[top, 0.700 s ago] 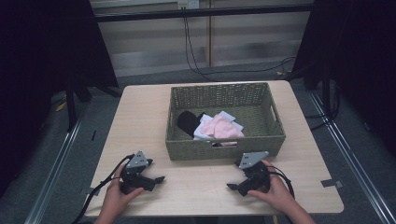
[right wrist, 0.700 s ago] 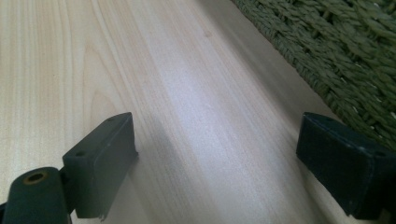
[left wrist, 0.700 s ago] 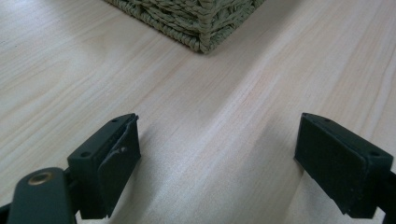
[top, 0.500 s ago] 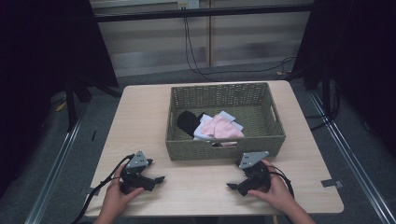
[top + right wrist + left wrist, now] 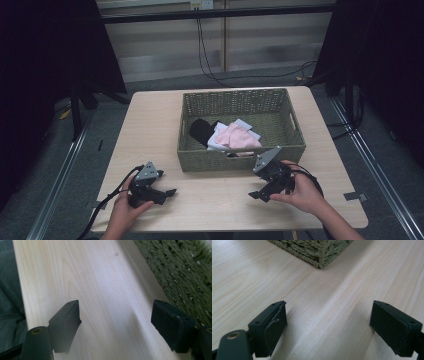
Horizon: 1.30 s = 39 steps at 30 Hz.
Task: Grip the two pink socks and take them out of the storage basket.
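Observation:
A green woven basket [image 5: 235, 161] stands in the middle of the wooden table [image 5: 150, 125]. It holds a pink cloth [image 5: 237, 136], a white cloth [image 5: 216, 142] and a black item [image 5: 201, 129]. My left gripper [image 5: 169, 196] rests on the table at the front left, pointing right, a short way from the basket's front left corner [image 5: 317, 250]. Its jaws stand open [image 5: 328, 322] over bare wood. My right gripper [image 5: 257, 196] is held at the front right, just before the basket's front wall [image 5: 185, 272]. It points left, with its jaws wide open [image 5: 116, 325] and nothing between them.
The table's front edge [image 5: 225, 227] lies close behind both hands. Grey floor and metal rails flank the table, and cables [image 5: 210, 60] hang down the back wall. A black cable [image 5: 107, 200] trails from the left gripper off the table's front left.
My right gripper has risen slightly and tipped up, nearer the basket's front wall. The left gripper has stayed put.

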Tool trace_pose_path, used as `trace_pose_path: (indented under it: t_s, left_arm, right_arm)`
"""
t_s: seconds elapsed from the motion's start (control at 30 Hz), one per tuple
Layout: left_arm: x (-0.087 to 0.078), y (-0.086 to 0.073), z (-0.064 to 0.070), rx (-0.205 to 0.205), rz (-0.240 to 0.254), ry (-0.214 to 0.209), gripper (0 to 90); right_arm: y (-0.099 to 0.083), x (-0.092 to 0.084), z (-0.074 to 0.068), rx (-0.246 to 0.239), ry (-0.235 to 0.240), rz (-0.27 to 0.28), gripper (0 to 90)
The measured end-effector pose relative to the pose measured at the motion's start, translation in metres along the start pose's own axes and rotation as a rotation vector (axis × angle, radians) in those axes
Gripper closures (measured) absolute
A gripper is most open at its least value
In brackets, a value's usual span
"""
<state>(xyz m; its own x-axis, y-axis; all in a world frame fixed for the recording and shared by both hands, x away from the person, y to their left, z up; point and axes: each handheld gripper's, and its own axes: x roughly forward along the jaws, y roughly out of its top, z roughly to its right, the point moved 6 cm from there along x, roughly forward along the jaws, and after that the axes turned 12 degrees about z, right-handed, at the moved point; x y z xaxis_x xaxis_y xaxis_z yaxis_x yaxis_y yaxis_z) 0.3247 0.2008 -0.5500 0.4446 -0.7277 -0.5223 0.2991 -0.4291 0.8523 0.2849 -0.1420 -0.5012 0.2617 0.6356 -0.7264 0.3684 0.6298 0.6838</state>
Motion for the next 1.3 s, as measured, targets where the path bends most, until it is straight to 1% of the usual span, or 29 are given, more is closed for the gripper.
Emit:
trace_pose_path:
  t_s: [0.13,0.17,0.2,0.23,0.27,0.33,0.37,0.4,0.43,0.47,0.53,0.57,0.6,0.63,0.67,0.73,0.8,0.83,0.87,0.9,0.97,1.0,1.03,1.07,1.1,1.13,1.23,1.27,1.3]
  left_arm:
    - [0.0,0.0,0.0,0.0,0.0,0.0,13.5]
    - [0.0,0.0,0.0,0.0,0.0,0.0,13.5]
    - [0.0,0.0,0.0,0.0,0.0,0.0,13.5]
    - [0.0,0.0,0.0,0.0,0.0,0.0,13.5]
    - [0.0,0.0,0.0,0.0,0.0,0.0,13.5]
    - [0.0,0.0,0.0,0.0,0.0,0.0,13.5]
    - [0.0,0.0,0.0,0.0,0.0,0.0,13.5]
    - [0.0,0.0,0.0,0.0,0.0,0.0,13.5]
    - [0.0,0.0,0.0,0.0,0.0,0.0,13.5]
    - [0.0,0.0,0.0,0.001,0.0,0.0,13.5]
    - [0.0,0.0,0.0,0.001,0.0,0.0,13.5]
    - [0.0,0.0,0.0,0.001,0.0,0.0,13.5]
    - [0.0,0.0,0.0,0.0,0.0,0.0,13.5]
    - [0.0,0.0,0.0,0.0,0.0,0.0,13.5]
    - [0.0,0.0,0.0,0.0,-0.001,0.0,13.5]
    - [0.0,0.0,0.0,0.0,-0.001,0.0,13.5]
    - [0.0,0.0,0.0,0.0,-0.001,0.0,13.5]
    - [0.0,0.0,0.0,0.0,-0.001,0.0,13.5]
    - [0.0,0.0,0.0,0.0,0.0,0.0,13.5]
    - [0.0,0.0,0.0,0.0,0.0,0.0,13.5]
    - [0.0,0.0,0.0,-0.004,0.004,0.002,13.5]
    - [0.0,0.0,0.0,-0.003,0.004,0.002,13.5]
    - [0.0,0.0,0.0,-0.003,0.004,0.002,13.5]
    - [0.0,0.0,0.0,-0.003,0.004,0.002,13.5]
    - [0.0,0.0,0.0,-0.003,0.004,0.002,13.5]
    - [0.0,0.0,0.0,-0.003,0.004,0.002,13.5]
    - [0.0,0.0,0.0,-0.003,0.004,0.001,13.5]
    - [0.0,0.0,0.0,-0.003,0.004,0.001,13.5]
    - [0.0,0.0,0.0,-0.003,0.004,0.001,13.5]
  right_arm:
    - [0.011,-0.012,0.0,-0.03,0.007,-0.06,22.7]
    - [0.011,-0.012,0.0,-0.03,0.007,-0.06,22.7]
    - [0.018,-0.019,0.002,-0.025,0.008,-0.066,22.7]
    - [0.018,-0.019,0.002,-0.025,0.008,-0.066,22.7]
    - [0.028,-0.027,0.002,-0.017,0.024,-0.067,22.8]
    - [0.038,-0.035,0.004,-0.006,0.032,-0.061,22.9]
    - [0.038,-0.035,0.004,-0.006,0.032,-0.061,22.9]
    - [0.049,-0.042,0.009,-0.008,0.033,-0.052,23.0]
    - [0.049,-0.042,0.009,-0.008,0.033,-0.052,23.0]
    - [0.059,-0.049,0.012,-0.01,0.03,-0.058,22.9]
    - [0.068,-0.054,0.016,-0.022,0.018,-0.073,22.8]
    - [0.068,-0.054,0.016,-0.022,0.018,-0.073,22.8]
    - [0.076,-0.058,0.019,-0.024,0.009,-0.087,22.9]
    - [0.076,-0.058,0.019,-0.024,0.009,-0.087,22.9]
    - [0.085,-0.06,0.023,-0.025,0.006,-0.082,22.9]
    - [0.092,-0.062,0.027,-0.027,0.001,-0.089,22.9]
    - [0.098,-0.063,0.033,-0.036,-0.019,-0.096,22.9]
    - [0.098,-0.063,0.033,-0.036,-0.019,-0.096,22.9]
    - [0.104,-0.064,0.038,-0.034,-0.027,-0.096,22.8]
    - [0.104,-0.064,0.038,-0.034,-0.027,-0.096,22.8]
    - [0.113,-0.064,0.048,-0.022,-0.037,-0.085,22.9]
    - [0.115,-0.063,0.053,-0.019,-0.051,-0.085,22.8]
    - [0.115,-0.063,0.053,-0.019,-0.051,-0.085,22.8]
    - [0.119,-0.061,0.062,-0.01,-0.057,-0.08,22.8]
    - [0.119,-0.061,0.062,-0.01,-0.057,-0.08,22.8]
    - [0.12,-0.059,0.073,0.004,-0.084,-0.085,22.8]
    - [0.121,-0.052,0.09,0.025,-0.102,-0.069,22.8]
    - [0.12,-0.049,0.095,0.042,-0.106,-0.069,22.8]
    - [0.12,-0.049,0.095,0.042,-0.106,-0.069,22.8]
